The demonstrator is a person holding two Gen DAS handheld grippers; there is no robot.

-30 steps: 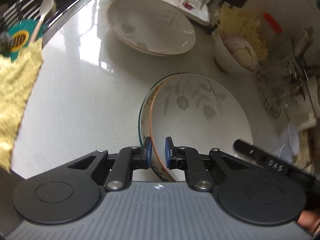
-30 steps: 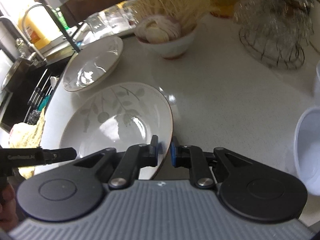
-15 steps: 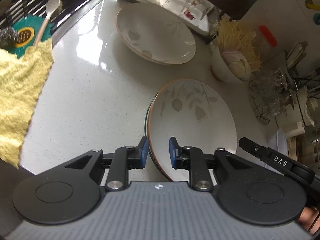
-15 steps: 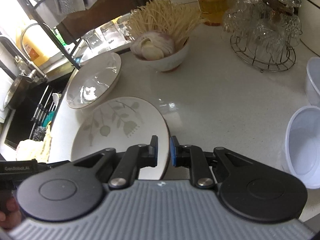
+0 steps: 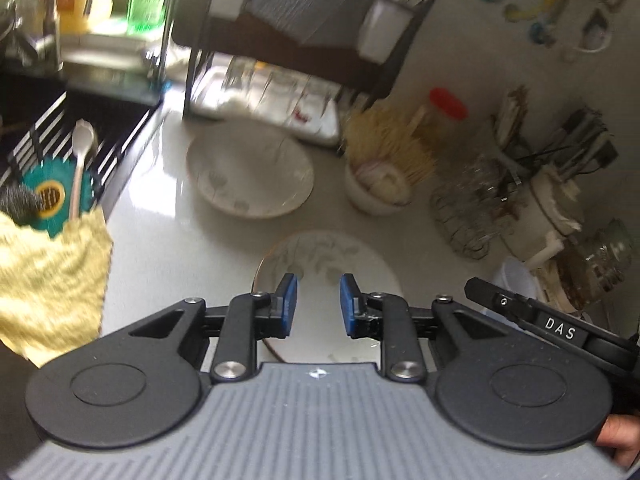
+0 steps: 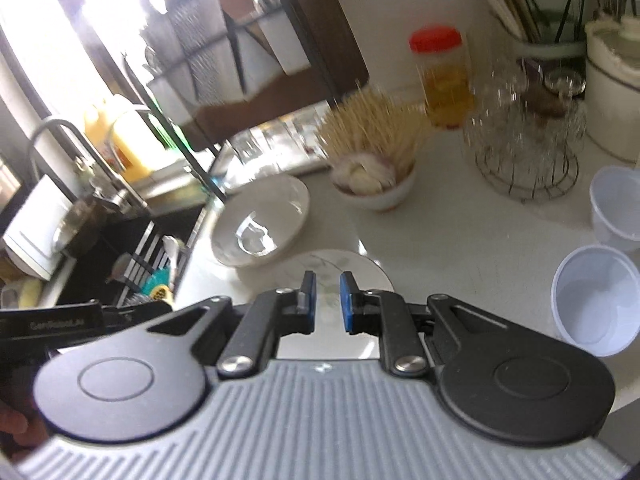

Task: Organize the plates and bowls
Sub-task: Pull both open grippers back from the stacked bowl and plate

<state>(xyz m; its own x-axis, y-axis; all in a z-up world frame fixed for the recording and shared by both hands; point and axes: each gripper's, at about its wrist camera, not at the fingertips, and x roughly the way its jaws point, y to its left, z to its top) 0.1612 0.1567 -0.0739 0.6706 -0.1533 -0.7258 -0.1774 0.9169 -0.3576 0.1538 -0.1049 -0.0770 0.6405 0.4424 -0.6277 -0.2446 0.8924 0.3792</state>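
Right wrist alone shows plastic cups (image 6: 596, 296); both grippers (image 5: 316, 300) (image 6: 327, 300) gape, empty.

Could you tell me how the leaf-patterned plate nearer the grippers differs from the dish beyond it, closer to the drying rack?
The leaf-patterned plate looks flat and shallow; the far dish is deeper, with raised sides. The plate is partly hidden behind the left gripper; the dish shows whole. Both are off-white with faint leaf prints and rest on the counter.
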